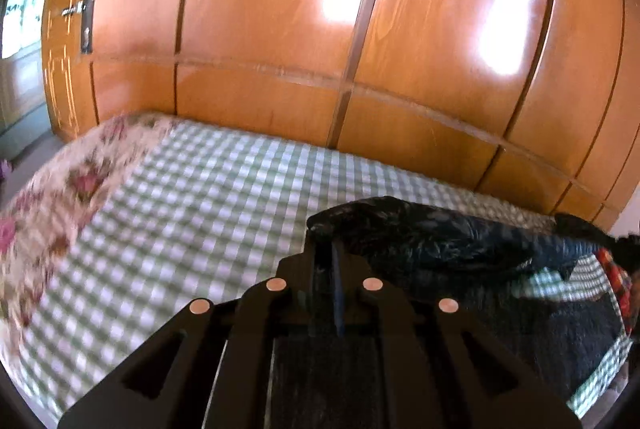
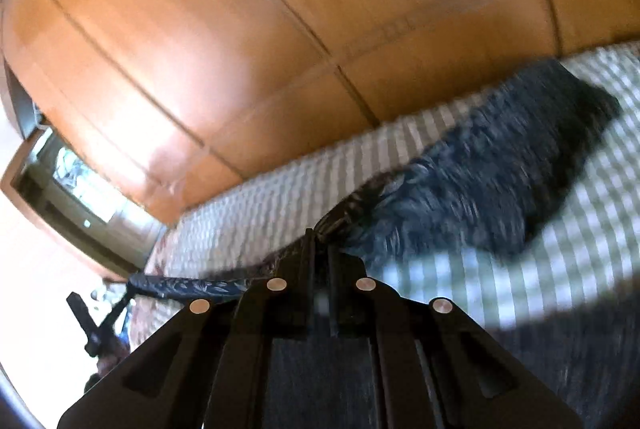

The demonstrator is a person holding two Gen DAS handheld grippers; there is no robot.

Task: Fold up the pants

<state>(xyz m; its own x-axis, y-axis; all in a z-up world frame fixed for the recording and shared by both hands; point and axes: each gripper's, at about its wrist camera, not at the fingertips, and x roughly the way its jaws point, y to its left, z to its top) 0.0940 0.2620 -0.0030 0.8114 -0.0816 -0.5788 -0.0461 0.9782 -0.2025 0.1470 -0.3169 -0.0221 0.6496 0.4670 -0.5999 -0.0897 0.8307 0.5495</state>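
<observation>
The dark patterned pants (image 1: 440, 237) hang lifted over a bed with a green and white checked sheet (image 1: 200, 197). My left gripper (image 1: 326, 241) is shut on the pants' fabric, which stretches away to the right. My right gripper (image 2: 320, 233) is shut on another part of the pants (image 2: 500, 165); one stretch runs up to the right over the bed (image 2: 580, 221), and a taut edge runs left to the other gripper (image 2: 86, 313). The right wrist view is tilted and blurred by motion.
A tall orange wooden wardrobe (image 1: 360, 29) stands right behind the bed. A floral cover (image 1: 60, 197) lies at the bed's left end. A red plaid item (image 1: 618, 281) sits at the right edge. A window (image 2: 80, 185) shows at the left.
</observation>
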